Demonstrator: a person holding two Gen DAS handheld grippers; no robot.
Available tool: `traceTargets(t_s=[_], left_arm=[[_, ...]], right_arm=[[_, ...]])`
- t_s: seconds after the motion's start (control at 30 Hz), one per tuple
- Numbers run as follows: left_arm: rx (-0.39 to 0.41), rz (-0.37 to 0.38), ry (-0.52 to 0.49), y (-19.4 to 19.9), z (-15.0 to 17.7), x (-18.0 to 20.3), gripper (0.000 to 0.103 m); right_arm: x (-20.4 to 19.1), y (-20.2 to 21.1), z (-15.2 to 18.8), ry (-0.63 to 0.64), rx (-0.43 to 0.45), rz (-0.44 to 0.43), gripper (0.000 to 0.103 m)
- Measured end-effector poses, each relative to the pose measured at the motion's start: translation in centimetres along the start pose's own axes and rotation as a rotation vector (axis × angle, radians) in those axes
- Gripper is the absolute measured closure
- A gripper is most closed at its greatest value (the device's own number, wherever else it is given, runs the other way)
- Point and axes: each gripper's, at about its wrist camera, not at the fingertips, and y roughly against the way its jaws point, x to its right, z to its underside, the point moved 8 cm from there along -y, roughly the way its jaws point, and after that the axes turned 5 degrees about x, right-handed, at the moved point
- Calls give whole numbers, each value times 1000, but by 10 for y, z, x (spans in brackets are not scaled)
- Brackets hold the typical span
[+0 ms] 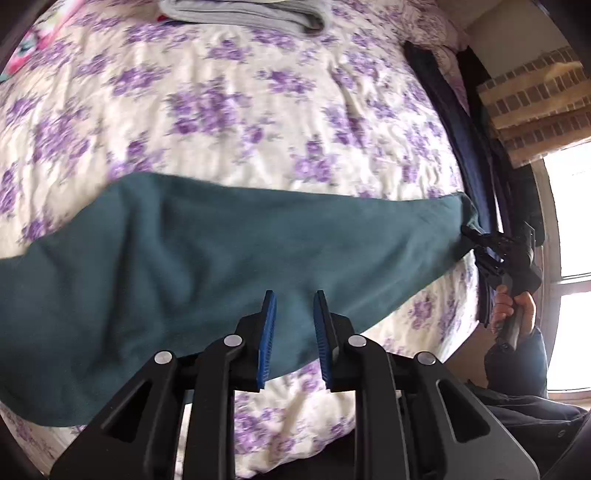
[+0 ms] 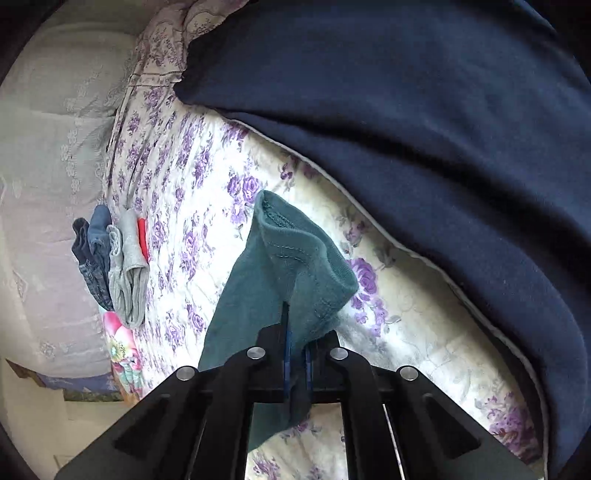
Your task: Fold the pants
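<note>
Teal pants [image 1: 192, 258] lie stretched across a floral bedspread [image 1: 221, 110]. My left gripper [image 1: 294, 301] is open with blue pads, hovering over the pants' near edge and holding nothing. My right gripper [image 2: 297, 343] is shut on the hemmed end of the teal pants [image 2: 295, 254] and lifts it off the bed. In the left wrist view the right gripper [image 1: 476, 236] shows at the far right, pinching the pants' end, with a hand on its handle.
A dark navy blanket [image 2: 424, 110] covers the bed's right side. A stack of folded clothes, grey and denim [image 2: 118, 266], lies at the left near a grey wall. A folded grey garment [image 1: 243, 14] lies at the far edge. A window [image 1: 569, 258] is at the right.
</note>
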Motion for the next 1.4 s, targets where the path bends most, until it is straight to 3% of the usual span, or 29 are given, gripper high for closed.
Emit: traceTargets(t_s=[0.1, 0.2, 0.37, 0.43, 0.57, 0.87, 0.97, 1.03, 1.13, 1.27, 1.4], left_arm=[[-25, 59, -13, -21, -13, 37, 84], [-55, 65, 1, -52, -24, 72, 84], [-81, 77, -61, -102, -26, 130, 85], [-101, 60, -98, -121, -21, 143, 91], [-105, 29, -97, -148, -22, 145, 92], [-113, 109, -57, -138, -23, 144, 95], [-70, 162, 12, -104, -26, 119, 95], [-23, 173, 96, -73, -31, 83, 95], [82, 98, 223, -18, -26, 6, 95], [163, -38, 361, 34, 2, -92, 95], [142, -78, 467, 38, 34, -155, 95]], right_arm=[[-8, 6, 0, 45, 8, 20, 98], [-22, 16, 1, 118, 23, 27, 97], [-46, 32, 10, 232, 27, 43, 97], [-52, 35, 13, 257, 26, 51, 97], [-60, 38, 15, 291, 19, 61, 97], [-102, 35, 15, 386, 14, 69, 97], [-138, 25, 22, 494, -19, 76, 97], [-167, 15, 38, 598, -56, 77, 97], [-210, 0, 77, 738, -121, 55, 97], [-261, -28, 156, 927, -209, 16, 97], [-279, -69, 257, 1158, -305, -6, 97]])
